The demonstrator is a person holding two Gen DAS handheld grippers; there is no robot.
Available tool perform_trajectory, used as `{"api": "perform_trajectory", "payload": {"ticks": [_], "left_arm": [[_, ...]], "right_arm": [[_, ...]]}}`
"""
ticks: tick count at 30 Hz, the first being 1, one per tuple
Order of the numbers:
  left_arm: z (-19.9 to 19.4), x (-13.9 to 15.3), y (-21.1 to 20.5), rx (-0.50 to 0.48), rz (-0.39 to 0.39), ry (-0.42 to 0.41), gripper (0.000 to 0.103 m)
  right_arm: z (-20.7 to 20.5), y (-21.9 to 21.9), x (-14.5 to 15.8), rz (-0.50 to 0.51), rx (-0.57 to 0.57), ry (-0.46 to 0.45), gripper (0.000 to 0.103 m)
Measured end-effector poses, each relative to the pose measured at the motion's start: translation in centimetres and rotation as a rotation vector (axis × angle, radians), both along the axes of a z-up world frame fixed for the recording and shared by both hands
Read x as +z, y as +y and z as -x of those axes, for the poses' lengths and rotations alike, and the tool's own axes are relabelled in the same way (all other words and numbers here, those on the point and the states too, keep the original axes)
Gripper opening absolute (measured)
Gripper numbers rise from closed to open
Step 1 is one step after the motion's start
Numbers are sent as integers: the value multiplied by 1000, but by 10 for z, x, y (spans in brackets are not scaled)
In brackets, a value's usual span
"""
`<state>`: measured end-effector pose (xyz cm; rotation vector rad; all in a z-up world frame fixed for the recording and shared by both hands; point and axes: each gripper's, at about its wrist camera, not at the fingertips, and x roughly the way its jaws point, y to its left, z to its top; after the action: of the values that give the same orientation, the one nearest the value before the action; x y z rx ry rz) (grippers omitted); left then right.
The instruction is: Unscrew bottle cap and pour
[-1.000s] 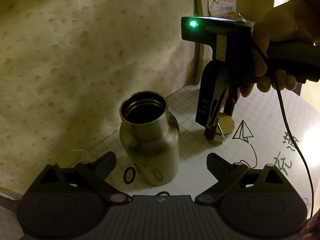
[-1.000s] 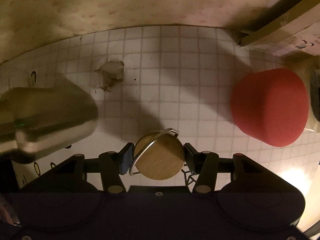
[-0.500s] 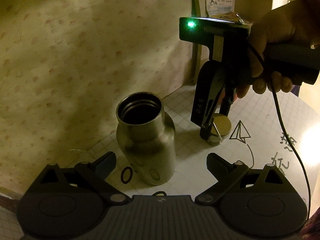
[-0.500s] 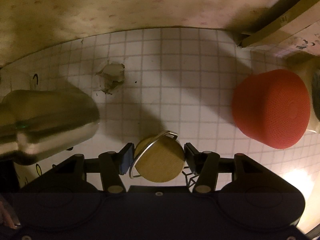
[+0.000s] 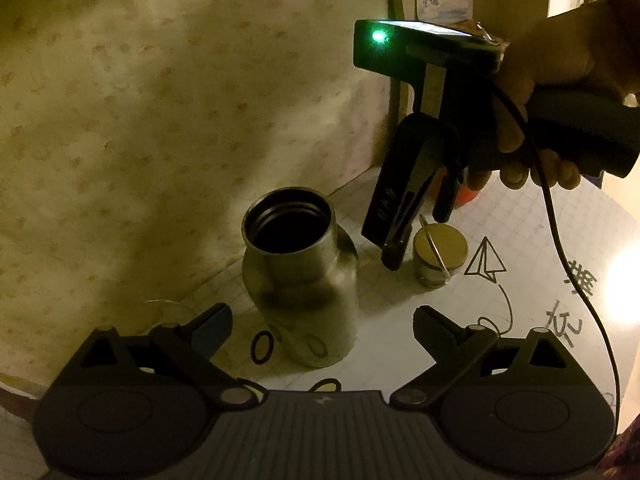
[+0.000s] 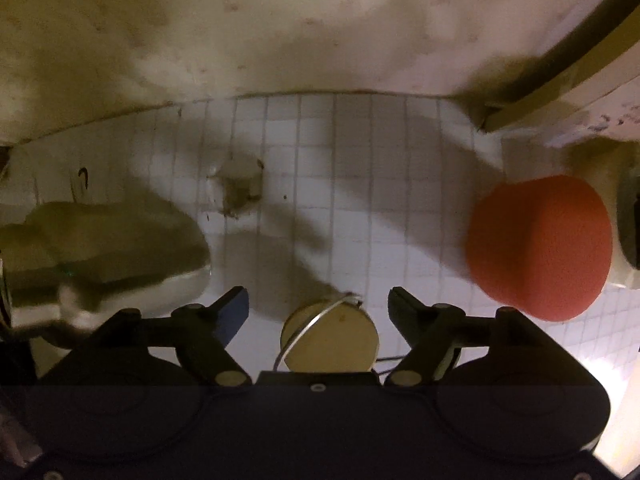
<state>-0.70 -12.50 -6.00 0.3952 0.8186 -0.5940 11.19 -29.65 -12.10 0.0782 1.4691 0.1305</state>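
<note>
A steel bottle [image 5: 300, 280] stands upright and uncapped on the gridded table, its dark mouth showing. My left gripper [image 5: 322, 326] is open, its fingers spread on either side of the bottle's lower body without touching it. The cap [image 5: 439, 251], wood-topped with a wire loop, rests on the table to the bottle's right. My right gripper [image 6: 319, 308] is open above the cap [image 6: 330, 340], fingers apart from it; the bottle [image 6: 104, 244] lies blurred at the left of the right wrist view. A hand [image 5: 552, 80] holds the right gripper's handle.
A red cup [image 6: 540, 248] stands upside down to the right of the cap. A patterned wall [image 5: 160, 120] borders the table behind the bottle. A torn spot [image 6: 238, 188] marks the gridded table cover [image 6: 360, 184]. A cable [image 5: 576, 280] hangs from the right gripper.
My right gripper has opened, let go of the cap and lifted away; the cap stays on the table. The left gripper has stayed open around the bottle.
</note>
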Motion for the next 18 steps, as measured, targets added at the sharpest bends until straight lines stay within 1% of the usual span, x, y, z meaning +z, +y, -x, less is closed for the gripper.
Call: {"api": "perform_trajectory", "payload": {"ticks": [5,9,12,15,18], "left_arm": [[-2,1,-1,20,-10,7,97],[-5,1,0,41,-10,17,97],[-6,1,1,54,-12,23,97],[-8,1,3,74,-8,31,97],[-10,1,4,103,-13,34,97]], "right_arm": [[2,-2,10,-14,-35,-67,80],[6,0,17,-10,-42,-127,81],[14,3,27,10,-39,-206,81],[24,6,39,39,-35,-313,83],[31,10,43,66,-35,-377,83]]}}
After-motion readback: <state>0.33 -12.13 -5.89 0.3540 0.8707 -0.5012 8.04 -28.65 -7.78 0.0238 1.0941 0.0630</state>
